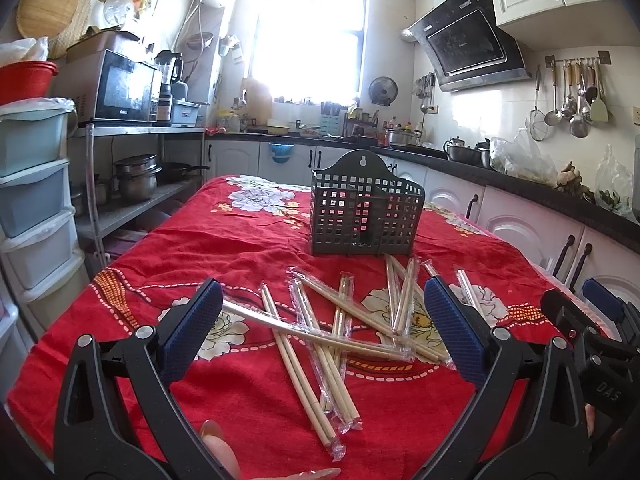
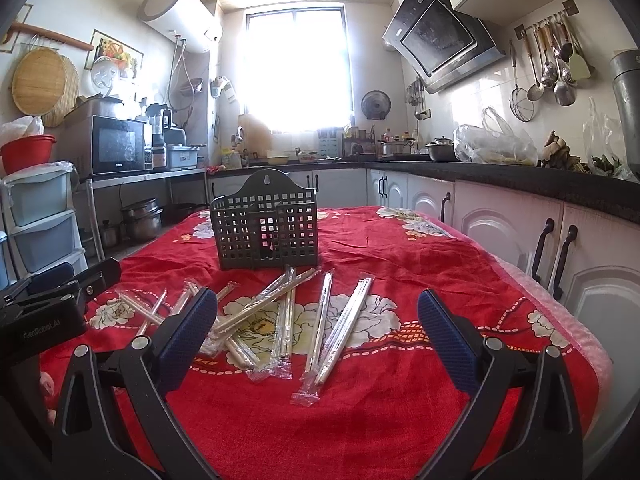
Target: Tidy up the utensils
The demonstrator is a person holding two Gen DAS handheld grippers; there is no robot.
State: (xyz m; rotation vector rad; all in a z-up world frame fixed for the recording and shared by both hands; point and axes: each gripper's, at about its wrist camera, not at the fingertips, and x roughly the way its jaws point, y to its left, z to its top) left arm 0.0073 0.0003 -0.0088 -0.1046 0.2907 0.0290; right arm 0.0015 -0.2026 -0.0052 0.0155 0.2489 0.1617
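Observation:
Several pairs of wooden chopsticks in clear wrappers (image 1: pixel 340 332) lie scattered and crossed on the red floral tablecloth (image 1: pixel 248 248). They also show in the right wrist view (image 2: pixel 280 320). Behind them stands a dark perforated utensil holder (image 1: pixel 364 216), upright and empty as far as I can see; it also shows in the right wrist view (image 2: pixel 266 232). My left gripper (image 1: pixel 324 328) is open above the pile, holding nothing. My right gripper (image 2: pixel 316 332) is open above the pile's right part, holding nothing. It shows at the right edge of the left wrist view (image 1: pixel 592 312).
White cabinets (image 2: pixel 500 224) under a dark counter run along the table's right side. Stacked plastic drawers (image 1: pixel 32 200) and a metal shelf with pots (image 1: pixel 140 180) stand on the left. Ladles hang on the right wall (image 1: pixel 572 96).

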